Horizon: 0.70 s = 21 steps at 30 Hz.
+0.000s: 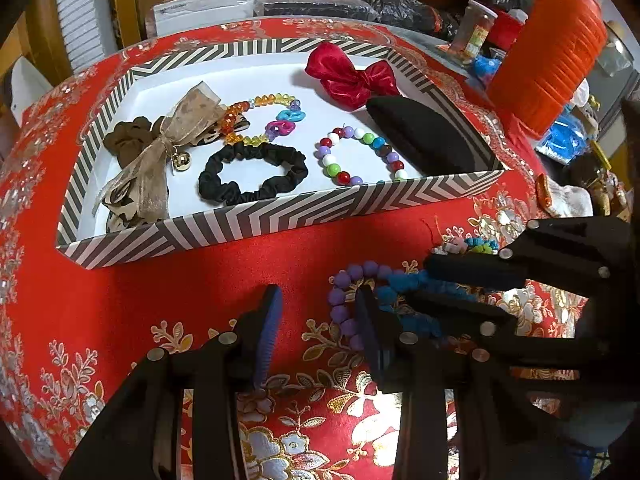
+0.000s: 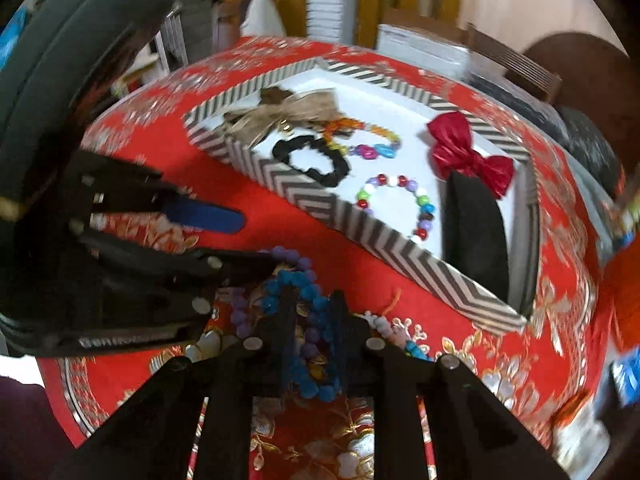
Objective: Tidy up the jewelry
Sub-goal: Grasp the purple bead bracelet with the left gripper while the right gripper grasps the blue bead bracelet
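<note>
A striped tray (image 1: 256, 222) (image 2: 384, 240) on the red cloth holds a black scrunchie (image 1: 252, 174) (image 2: 312, 160), a multicolour bead bracelet (image 1: 360, 156) (image 2: 400, 204), an amber bracelet (image 1: 260, 120), a red bow (image 1: 352, 76) (image 2: 468, 156), a tan ribbon bow (image 1: 168, 148) and a black pouch (image 1: 424, 136). In front of the tray lie a purple bead bracelet (image 1: 344, 304) (image 2: 240, 312) and a teal scrunchie (image 1: 416, 284) (image 2: 308, 300). My left gripper (image 1: 320, 300) (image 2: 248, 240) is open beside the purple bracelet. My right gripper (image 2: 314, 304) (image 1: 420, 284) is shut on the teal scrunchie.
An orange lantern (image 1: 548, 52), a jar (image 1: 476, 28) and blue wrappers (image 1: 564, 136) crowd the table's right side. More small pastel and teal beads (image 1: 476, 246) lie near the right gripper. Bags and a chair stand behind the table.
</note>
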Tool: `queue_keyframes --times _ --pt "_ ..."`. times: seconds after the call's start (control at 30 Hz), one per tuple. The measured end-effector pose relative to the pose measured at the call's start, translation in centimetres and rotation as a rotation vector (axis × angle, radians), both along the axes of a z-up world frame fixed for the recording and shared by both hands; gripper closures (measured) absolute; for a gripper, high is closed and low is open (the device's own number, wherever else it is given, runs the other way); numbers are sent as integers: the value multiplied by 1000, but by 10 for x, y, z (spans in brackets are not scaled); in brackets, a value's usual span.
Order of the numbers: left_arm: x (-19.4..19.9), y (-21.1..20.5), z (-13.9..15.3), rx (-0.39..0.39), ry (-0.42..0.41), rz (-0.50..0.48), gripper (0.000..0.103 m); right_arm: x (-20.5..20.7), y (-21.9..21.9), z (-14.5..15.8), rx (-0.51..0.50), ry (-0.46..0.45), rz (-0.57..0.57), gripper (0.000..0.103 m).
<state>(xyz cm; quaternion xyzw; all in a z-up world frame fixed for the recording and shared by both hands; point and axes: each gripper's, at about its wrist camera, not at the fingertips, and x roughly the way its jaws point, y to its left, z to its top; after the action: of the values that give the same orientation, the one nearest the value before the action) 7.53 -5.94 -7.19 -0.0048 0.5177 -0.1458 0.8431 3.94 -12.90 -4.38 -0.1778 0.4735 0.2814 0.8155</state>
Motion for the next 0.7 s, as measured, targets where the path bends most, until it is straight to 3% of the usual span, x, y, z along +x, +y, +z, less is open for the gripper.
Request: queue_keyframes --times 0.13,0.2,0.27,0.47,0.57,0.63,0.7 --pt "-1 -3 0 22 -7 -10 69 1 -13 -2 61 33 -53 88" --pt "-3 -5 0 37 -18 -18 70 -2 -27 4 132 39 -99 101" --pt "-2 -6 0 28 -20 -27 95 -5 -41 12 220 57 -145 102" --pt "-4 -5 1 -6 -9 -28 97 -15 -57 21 267 35 -186 102" --pt "-9 0 9 -15 -27 -22 97 -14 -49 24 261 23 -160 97" --pt "-11 4 15 -22 -35 -19 97 -12 -39 24 241 22 -140 84" --pt "-13 7 21 -21 -47 -18 97 -10 -30 20 217 22 -116 84"
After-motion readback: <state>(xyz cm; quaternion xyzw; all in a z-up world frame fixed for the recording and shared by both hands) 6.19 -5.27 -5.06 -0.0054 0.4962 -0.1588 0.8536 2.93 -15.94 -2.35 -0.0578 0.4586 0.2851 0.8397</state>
